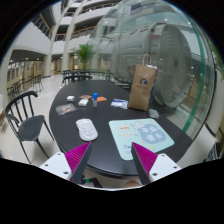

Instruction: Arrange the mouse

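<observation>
A white mouse (87,129) lies on the dark round table (70,140), left of a light blue mouse mat (137,136). My gripper (110,157) is above the table's near edge, well short of the mouse. Its two pink-padded fingers (75,157) stand wide apart with nothing between them. The mouse is ahead of the left finger, and the mat is ahead of the right finger.
A brown paper bag (142,87) stands at the table's far right. Small items (97,98) and papers (118,103) lie at the far side. A black chair (27,115) stands to the left. A glass wall curves behind.
</observation>
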Demonstrator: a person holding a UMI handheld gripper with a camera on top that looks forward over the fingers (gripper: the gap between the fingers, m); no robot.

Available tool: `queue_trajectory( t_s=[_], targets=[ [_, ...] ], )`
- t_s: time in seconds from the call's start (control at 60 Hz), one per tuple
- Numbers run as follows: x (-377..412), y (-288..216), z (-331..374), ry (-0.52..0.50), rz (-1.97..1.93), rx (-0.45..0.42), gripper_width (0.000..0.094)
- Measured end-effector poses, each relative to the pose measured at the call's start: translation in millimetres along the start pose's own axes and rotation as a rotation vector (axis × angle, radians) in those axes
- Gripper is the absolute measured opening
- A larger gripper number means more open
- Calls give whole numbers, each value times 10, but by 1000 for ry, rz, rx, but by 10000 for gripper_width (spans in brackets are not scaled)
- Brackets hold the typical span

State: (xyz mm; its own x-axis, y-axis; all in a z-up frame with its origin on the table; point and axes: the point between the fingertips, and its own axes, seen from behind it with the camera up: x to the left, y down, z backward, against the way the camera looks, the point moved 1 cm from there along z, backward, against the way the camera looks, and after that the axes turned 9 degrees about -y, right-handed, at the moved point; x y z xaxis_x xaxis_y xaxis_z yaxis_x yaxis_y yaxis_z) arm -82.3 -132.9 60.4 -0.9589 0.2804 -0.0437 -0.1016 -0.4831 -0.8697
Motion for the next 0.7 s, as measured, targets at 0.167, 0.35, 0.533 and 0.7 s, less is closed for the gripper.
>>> queue_trajectory(
  t_s=[0.167, 0.35, 0.533, 0.7],
  targets=[
    [477, -44, -509, -90, 21, 30, 829],
    [755, 32, -1142, -171, 42, 97, 830],
    [801, -135, -1555, -212, 44, 122, 825],
    [646, -241, -1822, -192, -20, 142, 824]
  ],
)
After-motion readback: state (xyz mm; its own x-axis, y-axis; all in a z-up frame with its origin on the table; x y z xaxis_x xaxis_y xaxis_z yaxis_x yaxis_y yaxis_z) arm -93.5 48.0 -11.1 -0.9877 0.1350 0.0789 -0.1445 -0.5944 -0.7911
